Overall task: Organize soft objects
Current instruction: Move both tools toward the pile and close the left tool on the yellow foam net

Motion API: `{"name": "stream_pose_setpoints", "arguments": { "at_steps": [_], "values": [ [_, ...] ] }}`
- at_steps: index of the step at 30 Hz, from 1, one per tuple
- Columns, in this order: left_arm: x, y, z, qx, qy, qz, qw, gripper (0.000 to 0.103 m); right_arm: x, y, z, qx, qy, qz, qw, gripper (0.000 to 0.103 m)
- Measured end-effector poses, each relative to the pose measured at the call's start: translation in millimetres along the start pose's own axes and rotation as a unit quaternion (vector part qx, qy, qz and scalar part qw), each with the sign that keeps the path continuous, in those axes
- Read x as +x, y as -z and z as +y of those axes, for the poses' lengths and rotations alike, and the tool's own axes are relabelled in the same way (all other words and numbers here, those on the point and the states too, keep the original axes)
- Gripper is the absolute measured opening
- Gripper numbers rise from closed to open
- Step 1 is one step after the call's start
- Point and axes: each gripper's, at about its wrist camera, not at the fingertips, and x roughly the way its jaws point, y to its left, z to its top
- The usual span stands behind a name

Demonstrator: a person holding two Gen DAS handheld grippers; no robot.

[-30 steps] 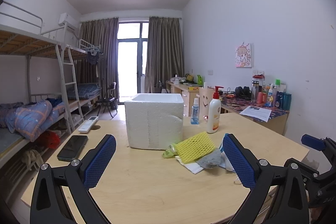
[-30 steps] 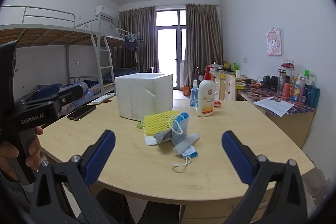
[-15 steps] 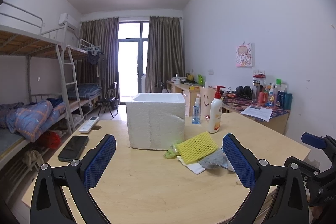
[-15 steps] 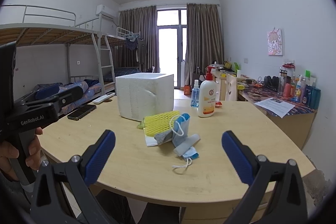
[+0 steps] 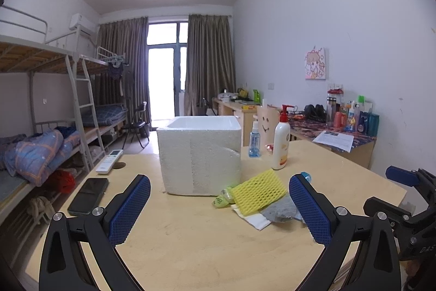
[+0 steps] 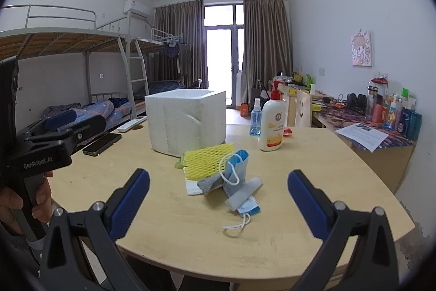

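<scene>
Lying limp beside the yellow foam net [image 6: 208, 160], the face mask [image 6: 236, 176] is best pinched mid-fold; both grippers' fingers [image 6: 308, 199] are held wide, empty.

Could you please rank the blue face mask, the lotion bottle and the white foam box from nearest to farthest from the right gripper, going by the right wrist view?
From the right gripper:
1. Blue face mask, just ahead between the fingers, on the pile of soft things.
2. Lotion bottle, farther back, right of centre.
3. White foam box, back left; its near corner is close to level with the bottle, so these two are nearly tied.
</scene>
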Motion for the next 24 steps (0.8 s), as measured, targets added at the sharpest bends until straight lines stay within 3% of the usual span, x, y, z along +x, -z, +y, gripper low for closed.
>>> {"name": "stream_pose_setpoints", "arguments": {
  "at_steps": [14,24],
  "values": [
    [63.6,-2.6,-3.5,0.027,0.019,0.055,0.9979,0.102,44.9,-6.4,-13.5,0.016,-0.004,0.036,0.999,0.102],
    [106.9,0.3,-3.1,0.032,0.060,0.107,0.9919,0.102,75.4,-3.4,-22.7,0.028,-0.010,0.071,0.997,0.102]
  ]
}}
